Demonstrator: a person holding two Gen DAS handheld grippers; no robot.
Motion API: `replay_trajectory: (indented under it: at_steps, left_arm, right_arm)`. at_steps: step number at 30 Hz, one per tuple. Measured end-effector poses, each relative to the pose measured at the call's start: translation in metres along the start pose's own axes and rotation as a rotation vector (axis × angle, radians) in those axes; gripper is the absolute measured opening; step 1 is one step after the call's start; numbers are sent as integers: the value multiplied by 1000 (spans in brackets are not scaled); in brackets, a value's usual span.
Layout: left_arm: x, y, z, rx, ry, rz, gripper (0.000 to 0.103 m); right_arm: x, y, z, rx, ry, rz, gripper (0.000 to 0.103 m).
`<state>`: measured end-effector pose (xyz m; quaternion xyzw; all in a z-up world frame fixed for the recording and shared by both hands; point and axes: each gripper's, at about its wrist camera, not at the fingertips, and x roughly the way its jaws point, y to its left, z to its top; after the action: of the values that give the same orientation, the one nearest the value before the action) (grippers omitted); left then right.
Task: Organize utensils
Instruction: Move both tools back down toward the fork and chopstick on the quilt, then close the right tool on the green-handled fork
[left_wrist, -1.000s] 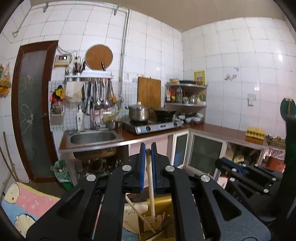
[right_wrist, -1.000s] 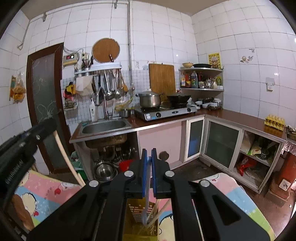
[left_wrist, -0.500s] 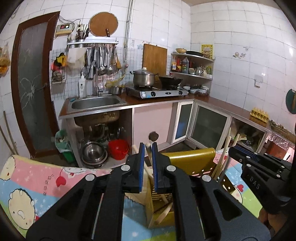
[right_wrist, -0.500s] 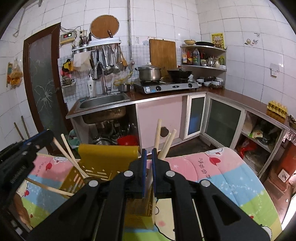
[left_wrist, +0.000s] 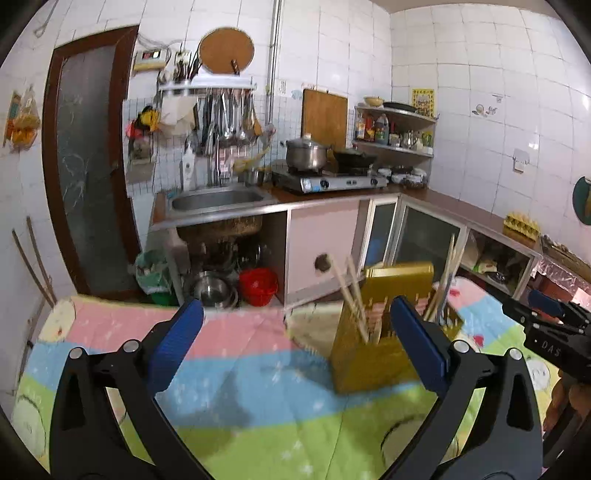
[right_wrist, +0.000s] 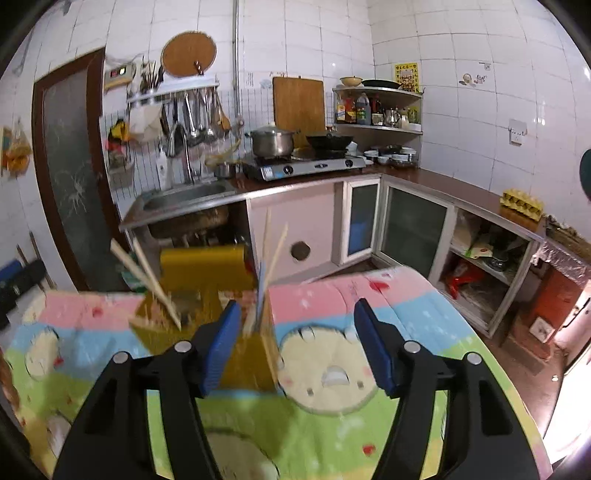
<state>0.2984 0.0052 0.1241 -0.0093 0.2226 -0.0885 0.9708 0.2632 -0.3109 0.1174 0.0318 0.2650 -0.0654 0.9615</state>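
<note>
Left wrist view shows both the left gripper (left_wrist: 295, 341) and right gripper (right_wrist: 297, 345) just opened and empty above the yellow holder (left_wrist: 376, 350) on the blanket (left_wrist: 236, 373), where a careless nudge could topple its loose chopsticks (left_wrist: 351, 295).

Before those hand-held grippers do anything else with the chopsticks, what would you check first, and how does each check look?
1. Left hand-held gripper open and empty: ok, its jaws have just been opening.
2. Right hand-held gripper open and empty: ok, its jaws have just been opening.
3. Chopsticks standing in the yellow holder: ok.
4. Holder upright on the patterned blanket: ok.
5. Chopsticks sorted by compartment: cannot tell, the pictures are blurred.
6. Loose utensils left on the blanket: cannot tell; none visible, but the grippers hide part of it.
</note>
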Motion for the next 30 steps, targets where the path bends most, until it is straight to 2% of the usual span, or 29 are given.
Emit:
replay_trajectory:
  at_steps: [7, 14, 21, 24, 28, 29, 30]
  left_arm:
    - [-6, 19, -53, -24, 109, 26, 98]
    - [1, 35, -105, -51, 211, 43, 98]
    - [7, 40, -137, -33, 277, 65, 98]
    - [7, 40, -140, -27, 281, 68, 98]
    - [10, 42, -144, -33, 290, 71, 98]
    - [10, 42, -144, -34, 292, 71, 98]
    - [11, 43, -144, -37, 295, 71, 98]
  right_arm:
    - [-8, 9, -63, 22, 102, 9, 63]
    - [-9, 38, -120, -2, 180, 16, 63]
    - [-7, 73, -138, -43, 240, 51, 63]
    - [3, 90, -142, -87, 302, 61, 63]
    - [13, 102, -146, -124, 333, 25, 62]
    - [14, 102, -146, -117, 338, 26, 60]
    - [17, 100, -146, -104, 349, 38, 51]
